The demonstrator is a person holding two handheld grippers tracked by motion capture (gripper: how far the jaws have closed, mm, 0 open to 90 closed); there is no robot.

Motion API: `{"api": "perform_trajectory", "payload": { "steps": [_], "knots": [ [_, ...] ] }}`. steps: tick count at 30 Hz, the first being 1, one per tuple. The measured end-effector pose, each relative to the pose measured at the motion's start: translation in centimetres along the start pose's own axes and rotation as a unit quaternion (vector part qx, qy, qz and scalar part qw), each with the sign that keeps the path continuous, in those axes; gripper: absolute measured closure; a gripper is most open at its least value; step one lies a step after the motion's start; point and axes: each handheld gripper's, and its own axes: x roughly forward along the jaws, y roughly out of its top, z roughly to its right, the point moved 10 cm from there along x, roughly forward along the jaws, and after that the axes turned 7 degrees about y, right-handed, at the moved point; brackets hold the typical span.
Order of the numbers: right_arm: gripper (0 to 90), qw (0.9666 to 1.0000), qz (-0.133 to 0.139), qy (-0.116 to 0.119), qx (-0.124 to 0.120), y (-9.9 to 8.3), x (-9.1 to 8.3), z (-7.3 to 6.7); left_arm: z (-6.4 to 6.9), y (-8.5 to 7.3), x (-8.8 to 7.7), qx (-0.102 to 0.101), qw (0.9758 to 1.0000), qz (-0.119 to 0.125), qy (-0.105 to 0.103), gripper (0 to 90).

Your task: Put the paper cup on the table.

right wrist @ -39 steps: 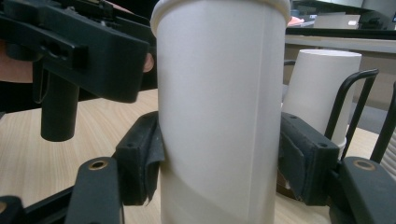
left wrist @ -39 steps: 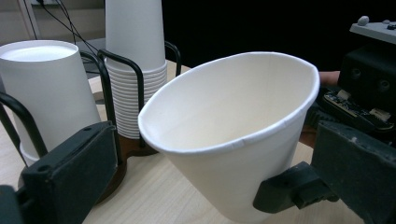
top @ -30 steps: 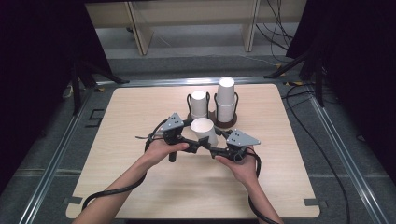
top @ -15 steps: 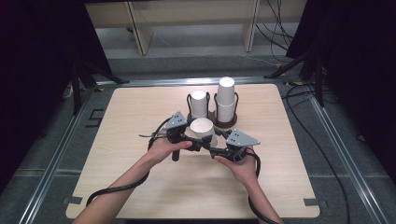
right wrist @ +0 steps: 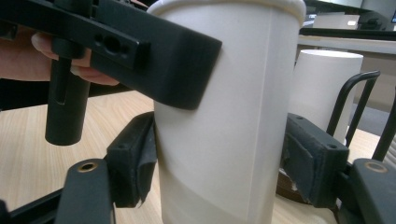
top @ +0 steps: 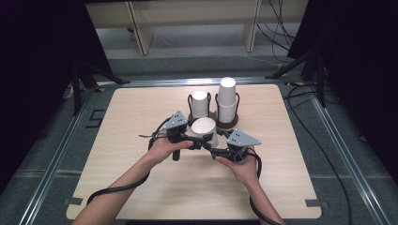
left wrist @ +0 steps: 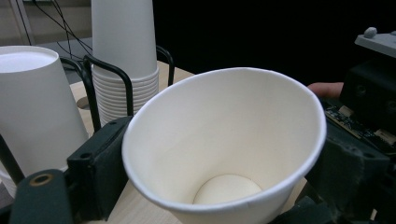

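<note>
Single white paper cup (top: 205,130) upright, mouth up, mid-table (top: 141,187), just before wire cup holder (top: 213,110). Left tool (left wrist: 224,186) just closing, pads now pressing cup wall on both sides. Right tool (right wrist: 219,182) just opening, right pad clearly off the cup wall, cup between jaws.

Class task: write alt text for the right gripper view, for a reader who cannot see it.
An upright white paper cup stands between the right gripper's black jaws, with the left gripper's black jaw against its upper side. Behind, on the wooden table, another white cup sits in a black wire holder.
</note>
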Motion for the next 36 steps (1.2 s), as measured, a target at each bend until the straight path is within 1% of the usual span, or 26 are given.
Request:
{"api": "perform_trajectory", "payload": {
  "steps": [1,2,3,5,6,7,8,9,11,12,13,14,15,18,19,20,22,24,28,29,30,31,33,34,35,36],
  "knots": [
    [30.2,1.0000,0.007,-0.005,0.003,0.1,0.1,0.0,0.1,0.0,0.0,0.005,1.0000,0.004,0.000,15.2],
    [29.6,0.9997,0.002,-0.003,0.024,-0.1,0.1,-0.2,0.1,0.0,-0.1,0.010,0.9999,0.003,0.003,15.8],
    [28.7,0.9999,0.003,-0.006,0.012,0.0,0.1,0.0,0.1,0.0,-0.1,0.016,0.9999,0.002,0.003,16.6],
    [27.5,0.9997,-0.004,0.005,0.026,-0.1,0.2,-0.4,0.2,-0.1,-0.1,0.024,0.9997,0.003,0.005,17.6],
    [26.5,0.9998,-0.006,-0.003,0.019,-0.1,0.1,-0.2,0.2,-0.1,-0.2,0.029,0.9996,0.003,0.006,17.7],
    [25.5,0.9996,-0.008,-0.001,0.026,-0.1,0.1,-0.3,0.3,-0.1,-0.2,0.030,0.9995,0.005,0.008,17.8],
    [24.4,0.9999,-0.006,-0.006,0.014,-0.1,0.1,0.0,0.3,0.0,-0.1,0.032,0.9994,0.011,0.007,18.0],
    [23.4,0.9991,-0.016,-0.003,0.039,-0.3,0.0,-0.4,0.2,-0.1,-0.3,0.037,0.9992,0.004,0.012,18.1],
    [22.1,0.9988,-0.022,-0.001,0.043,-0.4,-0.1,-0.4,0.1,0.0,-0.4,0.041,0.9990,0.009,0.015,18.4],
    [21.6,0.9989,-0.026,-0.004,0.039,-0.5,-0.2,-0.3,0.0,0.0,-0.5,0.047,0.9987,0.011,0.018,18.5],
    [21.3,0.9993,-0.012,0.001,0.034,-0.3,-0.1,-0.3,-0.1,0.0,-0.6,0.049,0.9985,0.010,0.021,18.7],
    [21.2,0.9991,-0.017,-0.002,0.038,-0.3,-0.2,-0.3,-0.2,0.0,-0.7,0.048,0.9985,0.013,0.024,18.8],
    [21.1,0.9996,-0.014,-0.009,0.021,-0.2,-0.3,0.0,-0.3,0.1,-0.7,0.049,0.9983,0.019,0.024,18.9],
    [20.8,0.9991,-0.025,-0.004,0.033,-0.3,-0.6,-0.3,-0.8,0.1,-1.2,0.062,0.9973,0.018,0.036,19.2],
    [20.8,0.9997,-0.015,-0.009,0.014,-0.1,-0.7,0.0,-0.8,0.1,-1.2,0.064,0.9970,0.019,0.038,19.4],
    [20.8,0.9990,-0.024,-0.005,0.038,-0.4,-0.8,-0.4,-1.0,0.1,-1.4,0.067,0.9966,0.023,0.040,19.4],
    [20.6,0.9996,-0.017,-0.009,0.019,-0.2,-1.1,0.0,-1.3,0.1,-1.7,0.069,0.9964,0.020,0.046,19.5],
    [20.6,0.9987,-0.025,-0.003,0.044,-0.5,-1.4,-0.4,-1.6,0.0,-2.0,0.071,0.9960,0.018,0.051,19.6],
    [21.8,0.9984,-0.029,-0.017,0.045,-0.7,-2.2,0.1,-2.4,-0.1,-2.5,0.076,0.9948,0.019,0.065,20.0],
    [22.1,0.9984,-0.018,-0.010,0.052,-0.6,-2.2,0.0,-2.6,-0.2,-2.7,0.077,0.9945,0.019,0.068,20.0],
    [22.3,0.9984,-0.024,-0.020,0.048,-0.7,-2.5,0.3,-2.8,-0.3,-2.8,0.080,0.9941,0.018,0.071,19.9],
    [22.7,0.9980,-0.019,-0.012,0.059,-0.7,-2.5,0.1,-3.1,-0.4,-3.0,0.087,0.9928,0.019,0.079,19.8],
    [22.8,0.9984,-0.016,-0.019,0.051,-0.8,-2.9,0.5,-3.7,-0.6,-3.3,0.089,0.9920,0.018,0.088,19.8],
    [22.7,0.9975,-0.025,-0.026,0.061,-1.0,-3.2,0.5,-4.0,-0.7,-3.5,0.087,0.9917,0.020,0.092,19.9],
    [22.9,0.9983,-0.014,-0.027,0.050,-0.9,-3.3,0.8,-4.1,-0.8,-3.5,0.087,0.9916,0.020,0.094,19.9],
    [23.0,0.9979,-0.013,-0.030,0.057,-0.9,-3.4,0.8,-4.3,-0.9,-3.7,0.088,0.9913,0.020,0.097,19.9]
  ]
}}
